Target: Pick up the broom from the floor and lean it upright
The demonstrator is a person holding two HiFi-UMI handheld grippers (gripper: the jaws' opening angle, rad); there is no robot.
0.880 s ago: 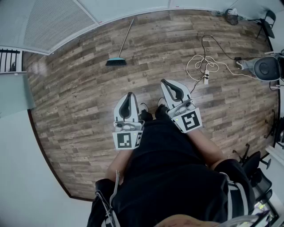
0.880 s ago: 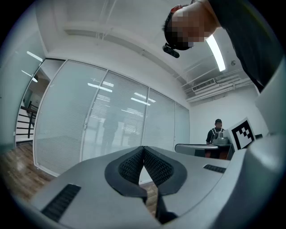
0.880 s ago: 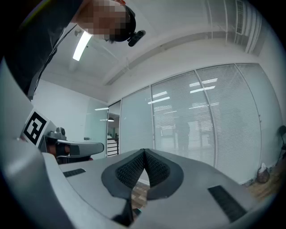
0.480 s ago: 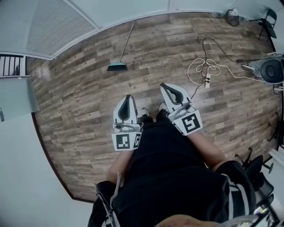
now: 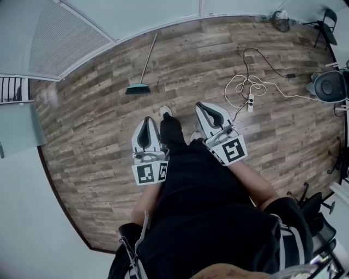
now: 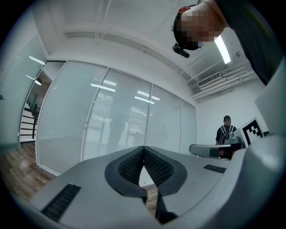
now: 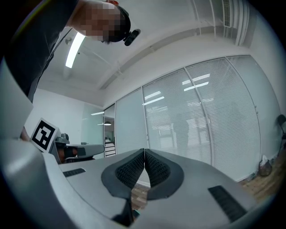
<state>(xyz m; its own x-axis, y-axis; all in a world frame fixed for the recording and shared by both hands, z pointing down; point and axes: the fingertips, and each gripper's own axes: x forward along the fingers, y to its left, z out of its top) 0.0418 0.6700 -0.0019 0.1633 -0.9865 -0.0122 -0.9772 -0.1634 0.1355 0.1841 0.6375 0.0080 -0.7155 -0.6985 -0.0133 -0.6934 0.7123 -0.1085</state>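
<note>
- Broom (image 5: pixel 138 87) is on the wood floor (image 5: pixel 92 125), handle tip at the foot of the glass wall (image 5: pixel 136 13), brush head farther out from the wall.
- Left gripper (image 5: pixel 146 120) is well out from the wall and points toward it, jaws clenched on nothing.
- Right gripper (image 5: pixel 201 105) is also well out from the wall, jaws likewise pressed together and empty.
- Cable (image 5: pixel 245 84) lies coiled, out from the wall.

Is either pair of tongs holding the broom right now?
No, the broom lies on the floor ahead, apart from the left tongs and the right tongs, both shut and empty.
</note>
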